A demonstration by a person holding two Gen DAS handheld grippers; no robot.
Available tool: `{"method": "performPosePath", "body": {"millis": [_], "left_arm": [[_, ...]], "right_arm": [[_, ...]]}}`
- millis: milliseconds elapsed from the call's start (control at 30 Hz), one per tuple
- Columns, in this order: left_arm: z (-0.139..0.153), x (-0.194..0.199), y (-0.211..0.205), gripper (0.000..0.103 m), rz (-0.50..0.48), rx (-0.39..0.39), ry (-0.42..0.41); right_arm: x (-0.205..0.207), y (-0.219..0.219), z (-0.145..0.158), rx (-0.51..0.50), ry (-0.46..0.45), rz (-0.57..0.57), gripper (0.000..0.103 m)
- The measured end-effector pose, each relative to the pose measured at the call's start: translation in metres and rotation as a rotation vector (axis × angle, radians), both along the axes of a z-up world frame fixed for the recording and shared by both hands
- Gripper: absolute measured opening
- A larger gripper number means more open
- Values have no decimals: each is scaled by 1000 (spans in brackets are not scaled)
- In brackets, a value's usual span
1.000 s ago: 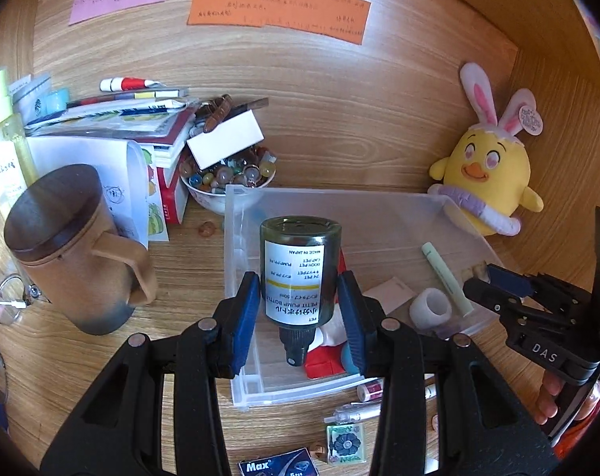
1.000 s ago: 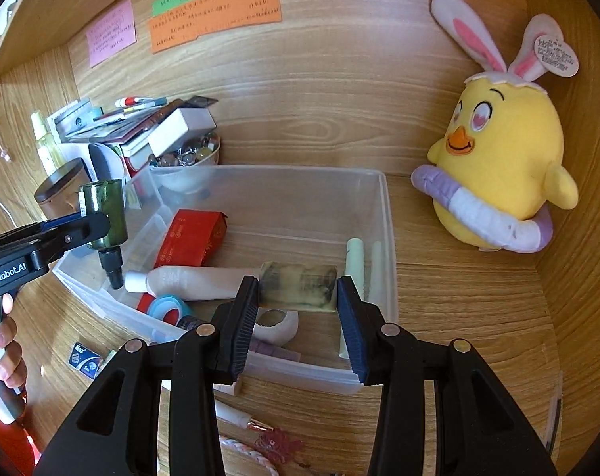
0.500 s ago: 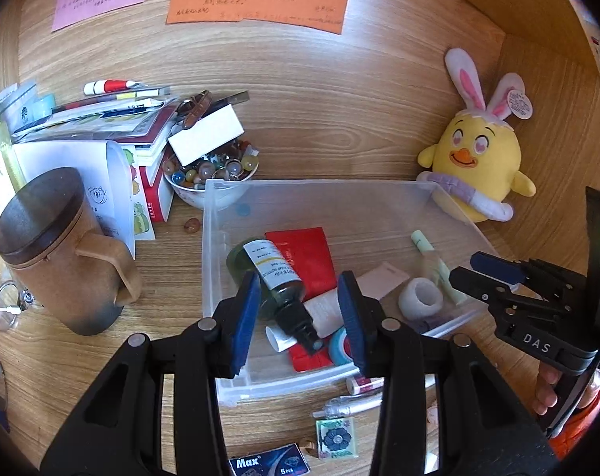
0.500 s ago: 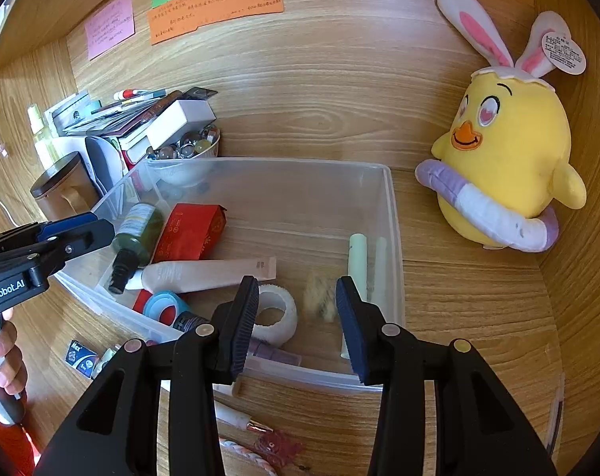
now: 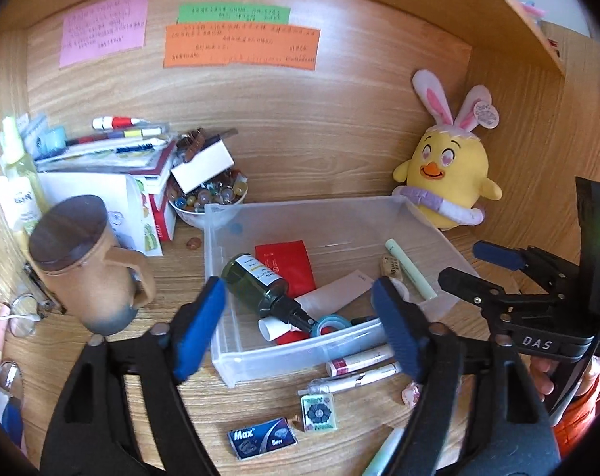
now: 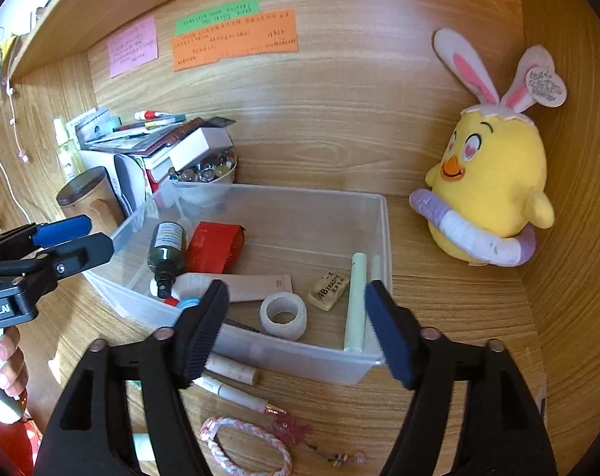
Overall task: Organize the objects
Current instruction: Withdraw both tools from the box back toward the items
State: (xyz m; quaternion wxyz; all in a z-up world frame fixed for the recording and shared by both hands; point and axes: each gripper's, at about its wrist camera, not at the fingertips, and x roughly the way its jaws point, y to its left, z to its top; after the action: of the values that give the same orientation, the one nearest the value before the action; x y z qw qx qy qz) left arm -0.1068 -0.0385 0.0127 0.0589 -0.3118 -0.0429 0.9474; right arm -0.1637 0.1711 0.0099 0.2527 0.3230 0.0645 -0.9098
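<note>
With both the left gripper [image 5: 298, 327] and right gripper [image 6: 296, 327] spread wide and empty, we are reaching for loose pens [image 5: 359, 361] lying just near of the clear bin [image 5: 300, 351], aiming low along the bench [image 5: 204, 404].

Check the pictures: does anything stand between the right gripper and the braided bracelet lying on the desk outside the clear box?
Nothing visible does. The braided bracelet lies on bare wood in front of the clear box, just below the open right gripper; only a pen lies nearby.

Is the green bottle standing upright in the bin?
No, the green bottle lies on its side in the clear bin, black cap toward the near wall.
</note>
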Motion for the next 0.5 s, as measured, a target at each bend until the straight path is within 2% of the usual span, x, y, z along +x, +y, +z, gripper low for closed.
{"method": "performPosePath", "body": {"millis": [67, 133, 300, 500], "left_arm": [[4, 8, 0, 92, 6, -10, 15], [6, 14, -1, 95, 9, -18, 24], [4, 27, -1, 98, 11, -36, 17], [-16, 37, -8, 98, 22, -36, -45]], "right_arm": [[6, 4, 4, -7, 9, -4, 79], [10, 9, 7, -15, 11, -4, 80], [20, 18, 10, -38, -3, -5, 81], [33, 23, 4, -39, -21, -4, 82]]}}
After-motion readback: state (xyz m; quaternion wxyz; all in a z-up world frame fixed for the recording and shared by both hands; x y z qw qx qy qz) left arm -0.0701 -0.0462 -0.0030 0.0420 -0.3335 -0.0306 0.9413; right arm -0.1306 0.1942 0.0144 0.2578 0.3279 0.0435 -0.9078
